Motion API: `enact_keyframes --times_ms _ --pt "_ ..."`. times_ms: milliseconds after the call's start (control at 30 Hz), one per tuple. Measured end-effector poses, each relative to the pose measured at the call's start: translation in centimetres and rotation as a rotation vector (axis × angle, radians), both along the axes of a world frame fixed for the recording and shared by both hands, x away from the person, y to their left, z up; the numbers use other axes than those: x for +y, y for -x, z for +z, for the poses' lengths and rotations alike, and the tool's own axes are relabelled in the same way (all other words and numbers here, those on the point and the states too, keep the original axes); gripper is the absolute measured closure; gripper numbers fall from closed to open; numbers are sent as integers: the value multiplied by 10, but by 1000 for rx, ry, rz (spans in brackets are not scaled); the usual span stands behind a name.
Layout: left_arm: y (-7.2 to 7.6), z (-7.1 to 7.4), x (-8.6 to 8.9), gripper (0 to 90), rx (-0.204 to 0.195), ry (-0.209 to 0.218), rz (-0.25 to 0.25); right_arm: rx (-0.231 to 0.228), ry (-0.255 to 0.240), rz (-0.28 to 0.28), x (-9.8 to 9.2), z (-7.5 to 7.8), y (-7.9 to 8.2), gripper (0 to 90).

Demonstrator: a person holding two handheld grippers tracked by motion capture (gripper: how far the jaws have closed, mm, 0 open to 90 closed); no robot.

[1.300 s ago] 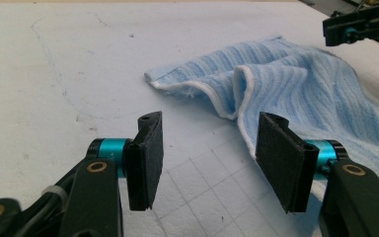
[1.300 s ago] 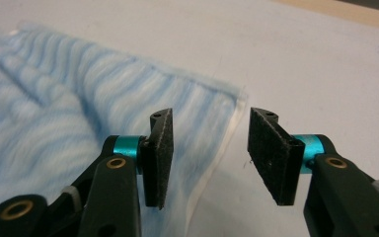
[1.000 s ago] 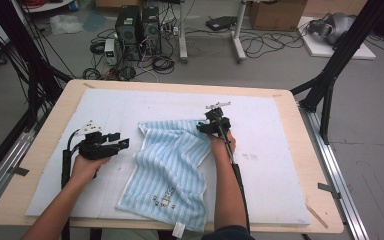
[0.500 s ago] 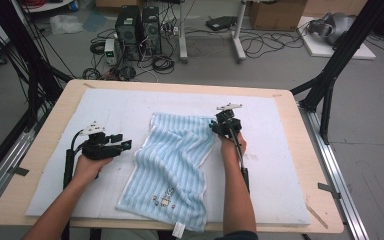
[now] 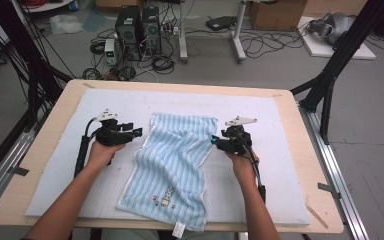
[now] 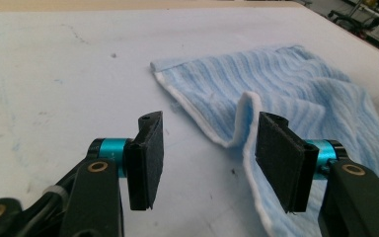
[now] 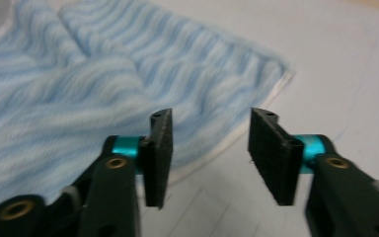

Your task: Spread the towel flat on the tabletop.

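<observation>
A light-blue striped towel [image 5: 172, 162] is laid rumpled on the white mat [image 5: 280, 165], roughly at the mat's middle, with its label end toward the near edge and its far hem lying across the mat's centre line. A fold is raised along the towel's left hem, seen in the left gripper view as a white-edged ridge [image 6: 246, 116]. The left gripper [image 5: 135, 132] is held just beside the towel's left edge, jaws parted and nothing clamped; in its own view the raised hem is seen ahead of the gap between the pads [image 6: 281, 158], not pressed by them. The right gripper [image 5: 215, 142] is held at the towel's right edge, near the far right corner. Its jaws have just been opening and are spread; the towel's hem [image 7: 237, 138] is seen beyond the gap, with no cloth gripped between the pads [image 7: 160, 153].
</observation>
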State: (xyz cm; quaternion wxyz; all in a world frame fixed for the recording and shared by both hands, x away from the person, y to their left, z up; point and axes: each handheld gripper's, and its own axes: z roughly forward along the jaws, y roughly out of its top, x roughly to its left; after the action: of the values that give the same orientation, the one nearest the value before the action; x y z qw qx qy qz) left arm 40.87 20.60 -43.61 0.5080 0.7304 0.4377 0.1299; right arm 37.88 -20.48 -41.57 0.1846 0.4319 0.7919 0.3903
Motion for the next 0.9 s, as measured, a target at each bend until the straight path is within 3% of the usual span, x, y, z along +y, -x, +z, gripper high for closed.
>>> enact_keyframes --times_ms 67,233,367,533,733,833,900 --pt "-7 0 -6 442 3 -1 -1 -40 -23 5 -2 0 9 488" --pt "-28 -1 -23 433 7 -38 2 -54 -58 -12 -9 0 23 426" --pt "-49 0 -34 415 36 -60 9 -61 -76 -12 -16 -3 28 409" --pt "-68 0 -49 410 47 -132 9 -63 -70 -15 -18 -5 30 387" --pt "-75 -9 -68 401 75 -224 -7 -62 -68 -18 -19 -7 32 379" --pt "-73 -12 -77 419 40 -308 -6 -73 -68 -18 -20 -6 34 383" --pt "-72 -11 -79 461 29 -316 -19 -76 -73 -18 -21 -6 34 384"
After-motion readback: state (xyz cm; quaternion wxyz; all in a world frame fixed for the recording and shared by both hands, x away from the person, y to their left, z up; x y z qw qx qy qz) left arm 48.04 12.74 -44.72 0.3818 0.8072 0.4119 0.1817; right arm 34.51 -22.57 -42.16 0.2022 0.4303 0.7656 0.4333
